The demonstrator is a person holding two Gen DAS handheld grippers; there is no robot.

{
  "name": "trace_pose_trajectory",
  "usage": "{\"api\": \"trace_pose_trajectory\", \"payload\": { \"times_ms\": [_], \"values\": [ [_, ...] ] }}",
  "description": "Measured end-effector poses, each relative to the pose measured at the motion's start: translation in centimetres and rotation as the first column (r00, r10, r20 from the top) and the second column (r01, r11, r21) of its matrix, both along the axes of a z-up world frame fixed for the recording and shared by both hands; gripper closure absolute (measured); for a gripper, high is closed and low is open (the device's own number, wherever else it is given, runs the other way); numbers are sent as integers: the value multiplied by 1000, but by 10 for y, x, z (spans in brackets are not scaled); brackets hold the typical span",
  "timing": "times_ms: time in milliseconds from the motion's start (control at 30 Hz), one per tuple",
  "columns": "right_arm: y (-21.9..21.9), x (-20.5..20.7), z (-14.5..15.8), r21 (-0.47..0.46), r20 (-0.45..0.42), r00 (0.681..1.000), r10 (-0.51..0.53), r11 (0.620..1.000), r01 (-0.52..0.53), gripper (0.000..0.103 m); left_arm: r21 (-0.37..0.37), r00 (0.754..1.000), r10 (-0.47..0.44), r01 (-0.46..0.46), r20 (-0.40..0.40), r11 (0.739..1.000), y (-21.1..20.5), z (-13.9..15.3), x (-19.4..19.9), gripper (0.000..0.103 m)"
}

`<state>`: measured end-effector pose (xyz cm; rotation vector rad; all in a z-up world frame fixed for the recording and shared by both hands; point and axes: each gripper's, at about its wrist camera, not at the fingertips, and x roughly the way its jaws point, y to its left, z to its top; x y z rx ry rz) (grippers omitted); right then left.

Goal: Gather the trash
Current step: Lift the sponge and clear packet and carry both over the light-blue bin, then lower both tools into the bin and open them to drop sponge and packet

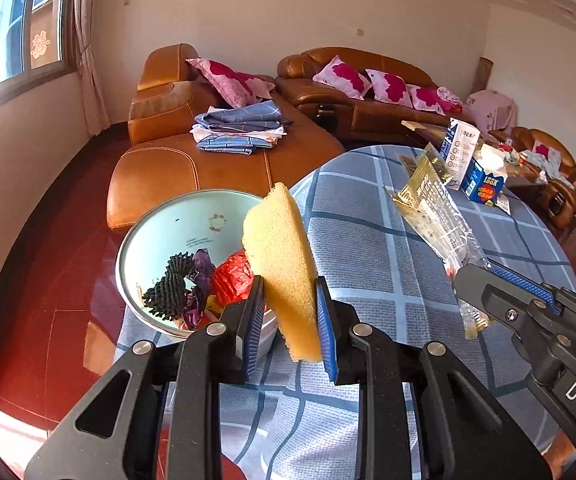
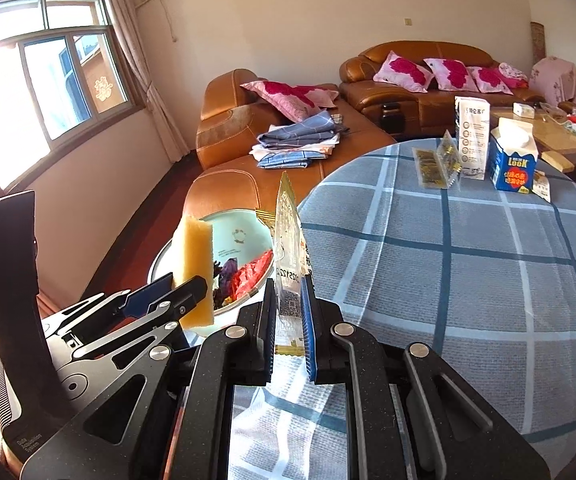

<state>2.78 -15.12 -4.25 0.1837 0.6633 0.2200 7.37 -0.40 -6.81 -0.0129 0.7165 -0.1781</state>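
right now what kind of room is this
Most likely a home living room: tan leather sofas with pink floral cushions, folded laundry, and a round table under a plaid cloth.

Bright daylight, strong fisheye warp, blown-out window (image 2: pixel 48 92) glare.

Sun entered through the window at about 10 o'clock in both views; its lower panes were overexposed to pure white in the right wrist view, and a white flare bled over the frame at 9 o'clock in the left wrist view. The red floor (image 1: pixel 60 280) carried a glossy sheen and warm orange cast. The plaid tablecloth (image 2: pixel 468 260) was evenly lit, with soft shadows under the cartons at 1 o'clock. Straight walls and the table edge bowed outward, and black vignette filled the corners. Focus stayed sharp in the middle; the far sofa (image 1: pixel 368 88) looked slightly soft.
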Motion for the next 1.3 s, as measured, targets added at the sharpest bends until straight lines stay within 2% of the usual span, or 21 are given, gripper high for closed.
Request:
{"api": "trace_pose_trajectory", "payload": {
  "times_ms": [500, 933, 1067, 1300],
  "values": [
    [36, 19, 6, 5, 6, 998, 70, 998, -70, 90, -28, 998, 70, -70, -10, 997, 32, 0, 11, 78],
    [35, 21, 2, 21, -3, 997, 73, 997, -73, 90, -53, 990, 143, -144, -14, 988, 64, 2, 16, 78],
    [34, 22, -2, 33, -14, 997, 75, 997, -74, 90, -79, 991, 128, -131, -36, 988, 65, 0, 18, 78],
    [40, 37, -9, 51, -43, 995, 94, 995, -91, 90, -58, 990, 129, -132, -49, 990, 65, -7, 19, 78]
  ]
}}
